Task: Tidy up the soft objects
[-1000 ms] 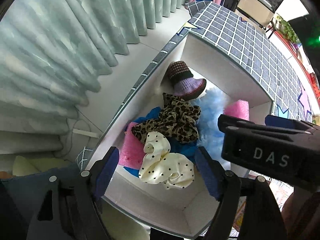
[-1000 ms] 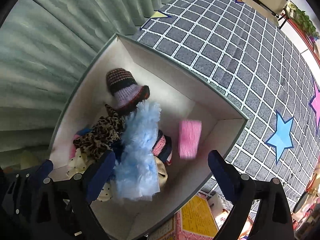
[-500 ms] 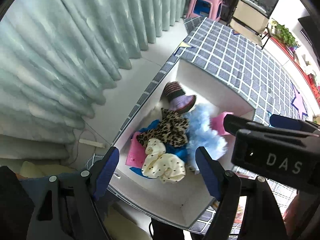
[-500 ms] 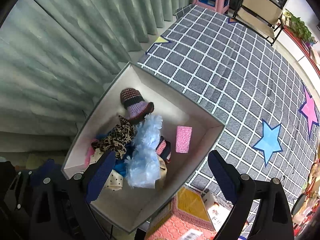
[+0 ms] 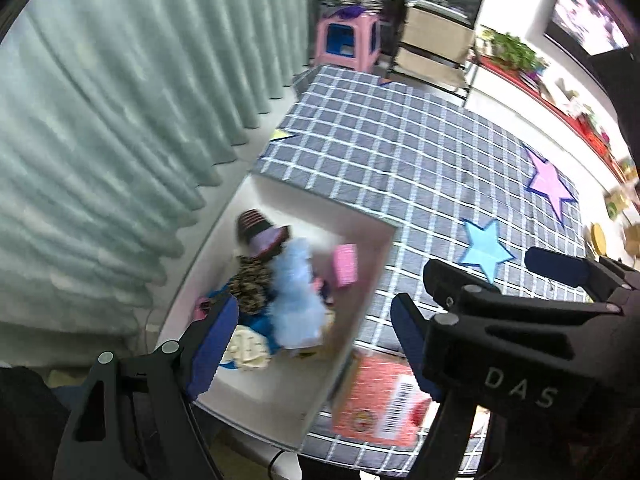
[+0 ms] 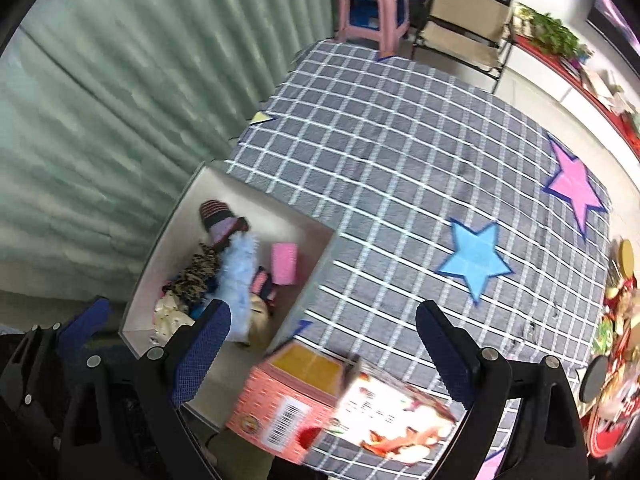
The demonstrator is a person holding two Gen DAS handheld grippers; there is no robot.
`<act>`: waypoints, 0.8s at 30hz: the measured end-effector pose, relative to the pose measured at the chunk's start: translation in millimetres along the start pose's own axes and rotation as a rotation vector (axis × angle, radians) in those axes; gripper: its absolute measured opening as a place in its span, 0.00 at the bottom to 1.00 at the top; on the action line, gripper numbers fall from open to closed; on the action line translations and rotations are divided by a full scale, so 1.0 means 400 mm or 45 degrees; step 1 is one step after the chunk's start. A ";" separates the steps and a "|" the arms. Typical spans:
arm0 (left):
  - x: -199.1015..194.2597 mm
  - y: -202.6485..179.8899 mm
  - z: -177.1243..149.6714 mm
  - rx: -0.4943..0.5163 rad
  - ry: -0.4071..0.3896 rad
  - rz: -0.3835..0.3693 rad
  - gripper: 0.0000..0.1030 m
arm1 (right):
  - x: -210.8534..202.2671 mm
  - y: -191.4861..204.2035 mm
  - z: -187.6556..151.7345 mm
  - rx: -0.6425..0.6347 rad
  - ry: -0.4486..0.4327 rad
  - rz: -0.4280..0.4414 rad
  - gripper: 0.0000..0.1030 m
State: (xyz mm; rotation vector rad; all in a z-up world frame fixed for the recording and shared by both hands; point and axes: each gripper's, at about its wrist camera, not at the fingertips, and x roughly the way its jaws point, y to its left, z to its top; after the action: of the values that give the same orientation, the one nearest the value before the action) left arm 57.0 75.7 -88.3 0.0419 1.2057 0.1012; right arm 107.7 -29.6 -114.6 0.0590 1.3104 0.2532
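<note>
A white box (image 5: pixel 316 205) (image 6: pixel 276 213) stands on the floor by the curtain with soft things in it. Inside lie a striped knit hat (image 5: pixel 260 229) (image 6: pixel 219 219), a light blue fluffy piece (image 5: pixel 296 296) (image 6: pixel 239 276), a pink pad (image 5: pixel 346 264) (image 6: pixel 285 263), a leopard-print cloth (image 5: pixel 250 286) (image 6: pixel 198 274) and a cream dotted cloth (image 5: pixel 248 348) (image 6: pixel 170 312). My left gripper (image 5: pixel 312 344) hangs open and empty well above the box. My right gripper (image 6: pixel 324 346) is open and empty too, above the box's right corner and a carton.
A pink-red carton (image 5: pixel 380 396) (image 6: pixel 320 400) lies beside the box on a grey checked mat (image 6: pixel 400 160) with star patches. Pale green curtains (image 5: pixel 120 120) hang to the left. A pink stool (image 6: pixel 374 12) and shelves stand at the back.
Both grippers have risen and drawn back from the box, which now looks smaller and lower in each view. More of the mat and room shows. The jaws stayed wide.
</note>
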 end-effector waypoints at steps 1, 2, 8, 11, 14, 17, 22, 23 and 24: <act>-0.006 -0.022 0.002 0.016 -0.004 -0.005 0.79 | -0.009 -0.019 -0.006 0.015 -0.005 -0.007 0.92; -0.010 -0.038 0.002 0.029 -0.007 -0.009 0.79 | -0.016 -0.035 -0.012 0.028 -0.011 -0.011 0.92; -0.016 -0.145 0.003 0.086 -0.012 -0.036 0.79 | -0.064 -0.155 -0.054 0.128 -0.044 -0.055 0.92; -0.012 -0.191 0.003 0.112 -0.007 -0.043 0.79 | -0.079 -0.208 -0.071 0.179 -0.052 -0.066 0.92; -0.009 -0.233 0.001 0.132 -0.005 -0.048 0.79 | -0.089 -0.258 -0.088 0.223 -0.059 -0.079 0.92; -0.006 -0.255 -0.007 0.135 -0.013 -0.049 0.79 | -0.095 -0.298 -0.100 0.256 -0.059 -0.087 0.92; 0.031 -0.253 -0.026 0.182 0.033 -0.040 0.79 | -0.101 -0.332 -0.117 0.275 -0.066 -0.107 0.92; 0.033 -0.244 -0.027 0.184 0.025 -0.024 0.79 | -0.100 -0.335 -0.119 0.275 -0.066 -0.109 0.92; 0.034 -0.230 -0.028 0.179 0.019 -0.013 0.79 | -0.098 -0.336 -0.120 0.276 -0.063 -0.109 0.92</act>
State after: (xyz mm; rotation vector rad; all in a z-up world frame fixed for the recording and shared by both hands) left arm 56.6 -14.8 -113.0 0.1581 1.2263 0.0081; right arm 72.6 -173.5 -115.0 0.1914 1.2839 0.0359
